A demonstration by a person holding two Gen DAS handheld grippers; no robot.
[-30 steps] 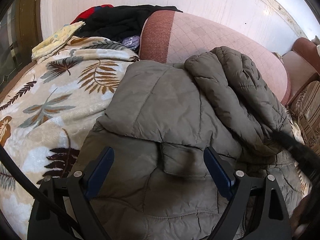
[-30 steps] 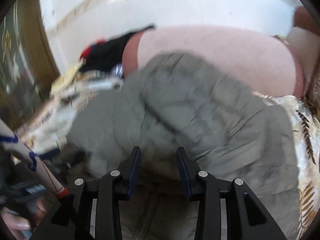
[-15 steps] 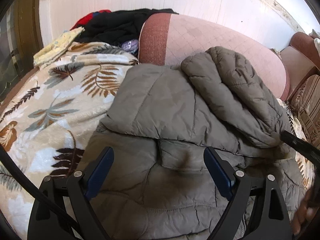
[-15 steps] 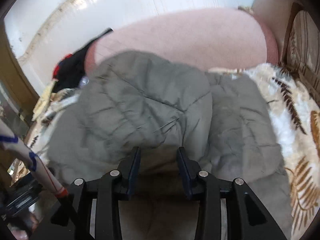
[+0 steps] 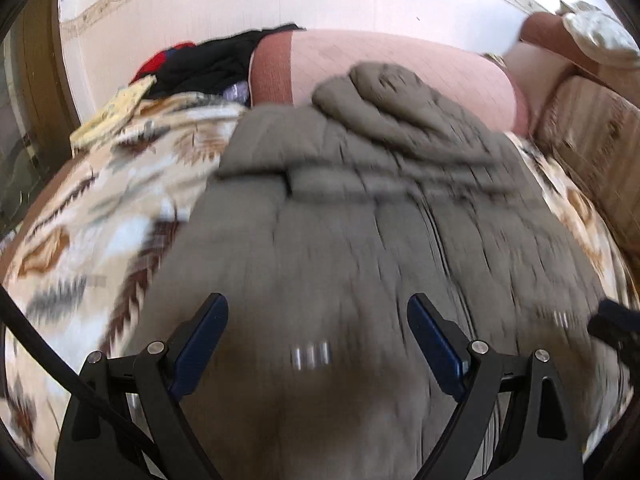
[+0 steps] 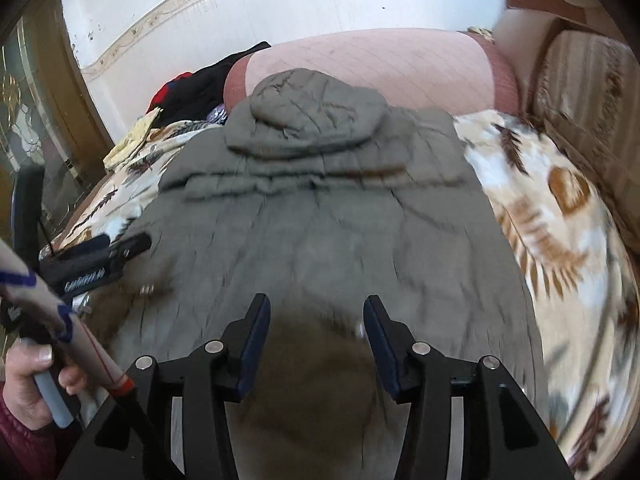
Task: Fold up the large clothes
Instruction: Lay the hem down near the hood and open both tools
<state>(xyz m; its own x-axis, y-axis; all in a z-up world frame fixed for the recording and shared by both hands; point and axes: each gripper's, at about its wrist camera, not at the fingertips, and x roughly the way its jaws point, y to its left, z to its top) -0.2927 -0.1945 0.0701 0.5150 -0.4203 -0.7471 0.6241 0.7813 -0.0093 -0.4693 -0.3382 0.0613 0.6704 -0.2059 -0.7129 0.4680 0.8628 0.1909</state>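
A large olive-grey quilted jacket [image 5: 360, 216] lies on a leaf-patterned blanket [image 5: 100, 208], with its sleeves folded across the upper part and the hood [image 6: 316, 112] at the far end. My left gripper [image 5: 318, 316] is open and empty, hovering over the jacket's lower part. My right gripper [image 6: 316, 316] is open and empty above the jacket's hem; its jaws stand narrower than the left's. The left gripper also shows at the left of the right wrist view [image 6: 96, 258], beside the jacket's left edge.
A pink quilted cushion [image 5: 400, 64] lies behind the jacket. A pile of black and red clothes [image 5: 208, 64] sits at the back left. A striped sofa arm [image 6: 588, 92] runs along the right. The blanket shows in the right wrist view too [image 6: 552, 208].
Both grippers have pulled back toward the jacket's hem, so more of the lower jacket shows. The right gripper has opened wider. The jacket lies as folded.
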